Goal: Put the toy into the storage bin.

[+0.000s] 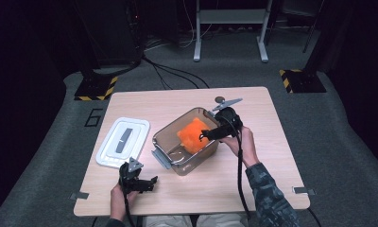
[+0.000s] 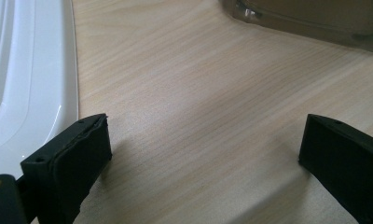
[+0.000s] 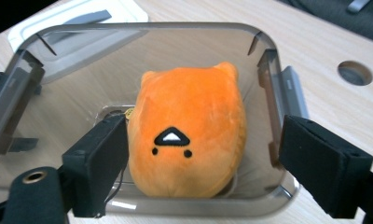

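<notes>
An orange plush toy (image 1: 193,134) (image 3: 189,128) with a small black-and-white face lies inside a clear grey plastic box (image 1: 162,134) (image 3: 152,51) at the table's middle. My right gripper (image 1: 209,135) (image 3: 203,161) hangs open over the box's right rim, its jaws standing either side of the toy without touching it. The box's white lid (image 1: 123,141) (image 2: 21,79) lies flat to the left. Near the front left edge my left gripper (image 1: 149,182) (image 2: 203,154) rests open on bare wood, next to the lid, holding nothing.
The light wooden table (image 1: 253,156) has a round hole (image 1: 219,100) (image 3: 355,72) behind the box. Metal clips (image 1: 79,195) sit at its front corners. Grey carpet, cables and yellow-black striped stand bases (image 1: 96,88) surround the table.
</notes>
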`<state>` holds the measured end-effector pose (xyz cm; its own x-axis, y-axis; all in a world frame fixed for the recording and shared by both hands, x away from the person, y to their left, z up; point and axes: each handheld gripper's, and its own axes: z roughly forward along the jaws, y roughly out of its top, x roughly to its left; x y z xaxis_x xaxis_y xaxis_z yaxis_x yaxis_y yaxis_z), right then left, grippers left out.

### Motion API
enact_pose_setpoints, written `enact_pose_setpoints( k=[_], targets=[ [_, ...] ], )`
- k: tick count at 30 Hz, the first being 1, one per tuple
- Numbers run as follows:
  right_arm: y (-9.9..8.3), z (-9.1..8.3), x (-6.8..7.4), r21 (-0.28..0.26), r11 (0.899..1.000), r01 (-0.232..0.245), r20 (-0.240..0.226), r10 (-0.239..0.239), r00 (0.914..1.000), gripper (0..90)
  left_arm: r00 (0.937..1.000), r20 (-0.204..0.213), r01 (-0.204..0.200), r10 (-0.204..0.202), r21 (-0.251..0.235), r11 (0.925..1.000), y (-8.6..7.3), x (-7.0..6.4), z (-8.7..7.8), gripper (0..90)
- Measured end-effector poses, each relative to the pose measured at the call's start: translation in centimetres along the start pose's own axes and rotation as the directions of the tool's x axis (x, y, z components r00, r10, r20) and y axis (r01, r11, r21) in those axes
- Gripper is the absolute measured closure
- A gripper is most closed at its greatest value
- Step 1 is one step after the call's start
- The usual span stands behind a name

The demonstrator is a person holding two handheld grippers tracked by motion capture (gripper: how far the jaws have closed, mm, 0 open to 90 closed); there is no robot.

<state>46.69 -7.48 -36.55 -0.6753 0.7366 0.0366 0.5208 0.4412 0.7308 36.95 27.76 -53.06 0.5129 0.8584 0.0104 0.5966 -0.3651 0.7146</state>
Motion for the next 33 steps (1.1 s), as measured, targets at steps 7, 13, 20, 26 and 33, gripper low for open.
enact_pose_setpoints(
  k=[7,13,20,26,33],
  targets=[
    [-2.5,-2.5,-0.6,-0.068,0.998,-0.011,0.036,0.013,0.9993,9.3,1.0000,0.000,0.000,0.000,0.000,1.0000,0.0,0.0,0.0,1.8],
    [-4.9,-3.9,-1.3,-0.099,0.994,-0.034,0.076,0.042,0.9962,5.2,1.0000,0.000,0.000,0.000,0.001,1.0000,0.0,0.0,0.0,1.8],
    [-7.9,-4.8,-2.0,-0.171,0.984,-0.039,0.155,0.066,0.9856,2.9,1.0000,0.001,-0.001,0.001,0.001,1.0000,0.0,0.0,0.0,1.8],
    [-11.9,-4.1,-3.3,-0.129,0.986,-0.105,0.206,0.130,0.9699,1.3,1.0000,0.001,-0.001,0.001,0.001,1.0000,0.0,0.0,0.0,1.8],
    [-16.8,-3.0,-4.7,-0.090,0.974,-0.208,0.233,0.224,0.9464,0.6,1.0000,0.003,0.006,-0.006,0.001,1.0000,0.0,0.0,0.0,1.8]
  ],
)
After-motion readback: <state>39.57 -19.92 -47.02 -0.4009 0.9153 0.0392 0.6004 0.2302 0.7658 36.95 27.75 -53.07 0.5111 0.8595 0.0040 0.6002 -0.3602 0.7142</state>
